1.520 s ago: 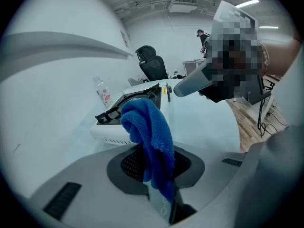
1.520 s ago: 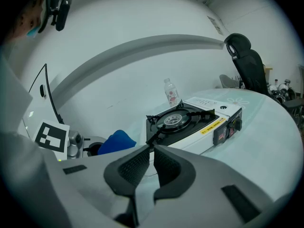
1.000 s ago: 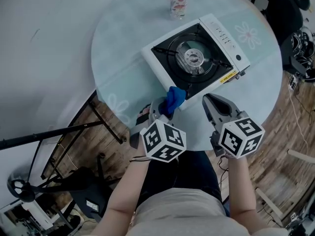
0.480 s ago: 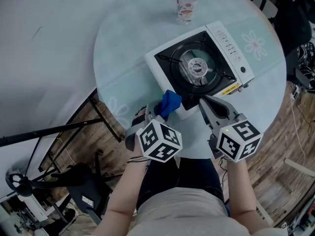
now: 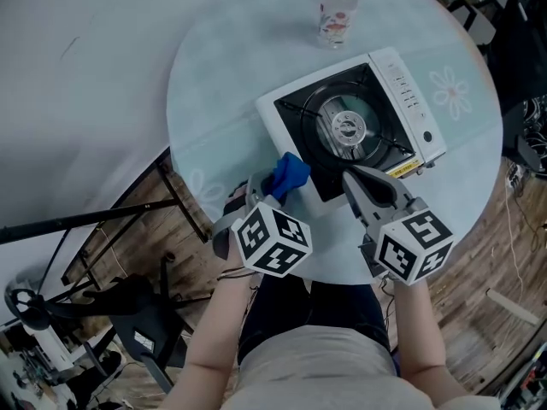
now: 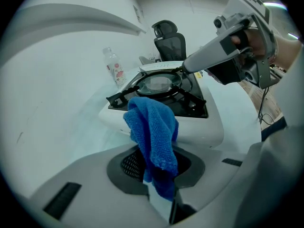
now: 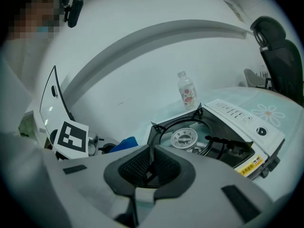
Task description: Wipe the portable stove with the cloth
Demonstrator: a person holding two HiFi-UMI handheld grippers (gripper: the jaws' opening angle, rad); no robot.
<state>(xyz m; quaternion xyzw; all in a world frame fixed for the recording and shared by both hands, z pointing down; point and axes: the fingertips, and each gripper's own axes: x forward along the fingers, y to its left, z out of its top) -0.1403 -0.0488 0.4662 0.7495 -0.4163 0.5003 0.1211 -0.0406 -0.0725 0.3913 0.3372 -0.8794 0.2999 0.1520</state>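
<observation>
The white portable stove [image 5: 350, 131] with a black top and round burner sits on the round glass table [image 5: 214, 67]. My left gripper [image 5: 275, 188] is shut on a blue cloth [image 5: 287, 175], which rests against the stove's near left edge. In the left gripper view the cloth [image 6: 153, 129] hangs bunched from the shut jaws in front of the stove [image 6: 164, 101]. My right gripper [image 5: 349, 176] is shut with nothing in it, its tip at the stove's near corner. From the right gripper view, the burner [image 7: 183, 138] lies just beyond the jaws.
A clear plastic bottle [image 5: 336, 11] with a printed label stands on the table beyond the stove. The table's near edge runs right under both grippers. A black stand and wooden floor [image 5: 128, 220] lie below left. An office chair [image 7: 278, 56] stands far right.
Both grippers have edged slightly toward the stove; the cloth stays in the left gripper at the stove's near edge. The right gripper's tip now sits at the stove's corner.
</observation>
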